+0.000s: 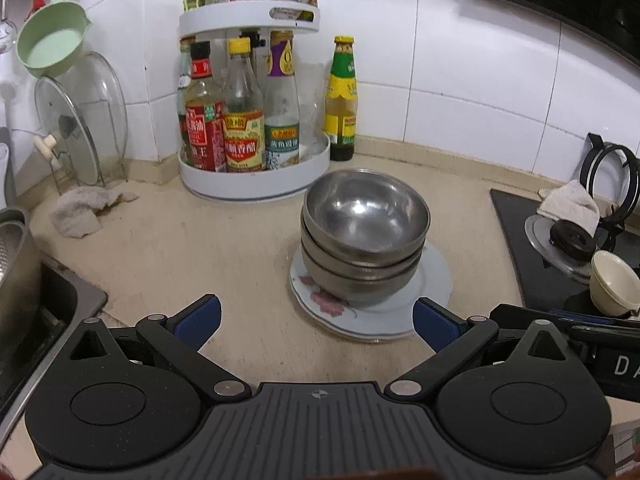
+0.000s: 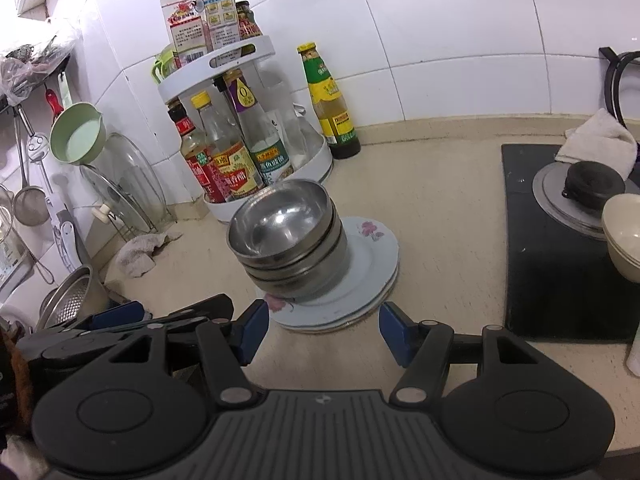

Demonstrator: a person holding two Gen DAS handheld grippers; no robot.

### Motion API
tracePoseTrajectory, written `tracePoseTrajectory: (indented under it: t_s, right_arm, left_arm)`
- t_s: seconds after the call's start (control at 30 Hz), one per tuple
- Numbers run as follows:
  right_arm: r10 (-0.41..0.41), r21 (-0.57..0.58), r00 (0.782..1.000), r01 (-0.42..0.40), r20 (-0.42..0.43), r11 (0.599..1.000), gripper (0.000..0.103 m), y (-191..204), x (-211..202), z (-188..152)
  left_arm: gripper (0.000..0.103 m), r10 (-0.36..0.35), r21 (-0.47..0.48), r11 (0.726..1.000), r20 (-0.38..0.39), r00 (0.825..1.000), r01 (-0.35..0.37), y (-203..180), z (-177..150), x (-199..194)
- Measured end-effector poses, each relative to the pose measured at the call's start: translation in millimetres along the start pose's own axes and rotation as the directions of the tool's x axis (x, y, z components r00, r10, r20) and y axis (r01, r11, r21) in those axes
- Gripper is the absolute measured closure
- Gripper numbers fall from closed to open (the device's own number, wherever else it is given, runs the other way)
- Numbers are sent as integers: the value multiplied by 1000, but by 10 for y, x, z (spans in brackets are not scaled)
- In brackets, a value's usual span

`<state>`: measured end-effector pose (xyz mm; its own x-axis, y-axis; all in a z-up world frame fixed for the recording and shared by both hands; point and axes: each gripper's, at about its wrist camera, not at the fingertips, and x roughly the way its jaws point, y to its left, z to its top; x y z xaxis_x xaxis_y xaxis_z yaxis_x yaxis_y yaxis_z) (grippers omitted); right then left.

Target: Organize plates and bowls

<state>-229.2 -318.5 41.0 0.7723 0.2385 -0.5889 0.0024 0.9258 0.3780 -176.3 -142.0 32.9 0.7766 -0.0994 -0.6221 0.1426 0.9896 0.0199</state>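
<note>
- While both tools hang back from the counter's work, the left gripper (image 1: 316, 320) stands wide open with nothing between its blue pads, and the right gripper (image 2: 322, 330) is likewise spread and empty.
- Nested steel bowls (image 1: 364, 236) sit in a stack on a pile of flowered plates (image 1: 360, 316), all resting on the beige counter (image 1: 180, 248) just in front of the white condiment rack (image 1: 256, 184).
- A cream bowl (image 2: 624, 236) stands apart on the black stovetop (image 2: 560, 280), near the burner; I judge it the one piece not yet gathered with the rest.
- Risk one: the steel stack looks slightly off-centre on the plates, seated toward one edge. A nudge from either finger could slide the bowls, since smooth metal on glazed china likely grips poorly.
- Risk two: lifting the plates by one rim with the bowls on top would tip the load; the top bowl already appears to sit at a small tilt in the right view.
- Risk three: the bottles in the rack stand close behind the stack, so pushing it backward may knock a bottle.
- Risk four: the cream bowl has a rounded, glossy wall; a pinch on its rim may slip, and a drop onto the stovetop could chip it.
- Both grippers are close together, so crossing toward the stove could make them collide.
</note>
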Motion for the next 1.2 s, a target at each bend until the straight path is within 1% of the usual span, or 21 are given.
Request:
tracePoseTrajectory:
  t_s: [0.3,0.63,0.9,1.2]
  right_arm:
    - [-18,4,999,18,-30,1000,44,-50,17,-60]
    - [-15,13,997,16,-78,1000,44,-75,106,-119]
    - [-9,10,995,11,-97,1000,44,-73,158,-139]
    - [-4,19,996,6,-94,1000,44,-65,177,-138]
  left_arm:
    - [0,-4,-7,1000,-44,999,4,-36,-92,59]
    - [0,-7,-36,999,-120,993,2,-3,-163,159]
    - [0,5,-37,999,-141,990,-11,8,-189,184]
    - [0,9,-40,999,-133,991,-15,15,-173,191]
